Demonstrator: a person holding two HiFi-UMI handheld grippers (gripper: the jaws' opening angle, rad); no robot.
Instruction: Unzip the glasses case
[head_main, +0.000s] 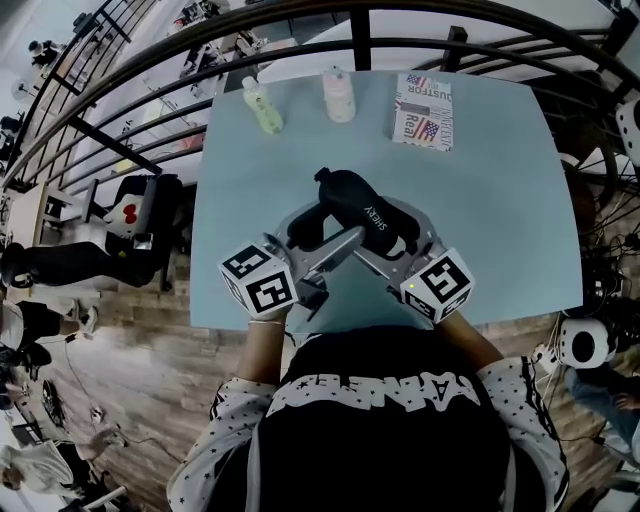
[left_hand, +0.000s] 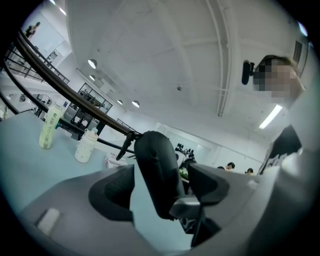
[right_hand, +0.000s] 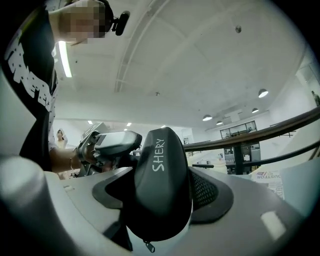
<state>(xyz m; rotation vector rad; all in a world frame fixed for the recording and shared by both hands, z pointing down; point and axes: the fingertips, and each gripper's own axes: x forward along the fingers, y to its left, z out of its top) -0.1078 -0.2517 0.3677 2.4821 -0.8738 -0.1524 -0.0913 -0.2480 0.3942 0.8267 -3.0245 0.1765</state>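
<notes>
Holds the case (head_main: 360, 205) up off the tabletop (head_main: 500, 200), over the middle of the near edge, tilted with one end toward the far left and the other toward the near right.

Clamps the right gripper (right_hand: 164, 176) on the case's broad body. Both pads (right_hand: 210, 196) pressed against its sides, white lettering turned toward that gripper's camera. Zip pull (right_hand: 148, 245) hanging loose under the case, close to the base of the jaws.

Brings the left gripper (left_hand: 161, 170) onto the case from the other side, with the narrow edge of the case standing up between the jaws. Jaws about as wide apart as the case is thick, tips seemingly touching it on both sides. Firm contact hard to confirm, with a sliver of tabletop visible lower down between the left pad (left_hand: 112, 192) and the case.

Crosses the two grippers' inner fingers beneath the case in the head view. Left cube (head_main: 258, 280) and right cube (head_main: 437, 283) nearest the person, at the near edge.

Along the far edge, well apart from the case: a green bottle (head_main: 263, 106) toward the far left corner, a pale bottle (head_main: 339, 94) near the middle, and a printed packet (head_main: 424, 111) lying flat just right of it.

Beyond the far edge, a dark railing (head_main: 360, 40). Below the near edge, the person's black top (head_main: 380, 430) with white print.
</notes>
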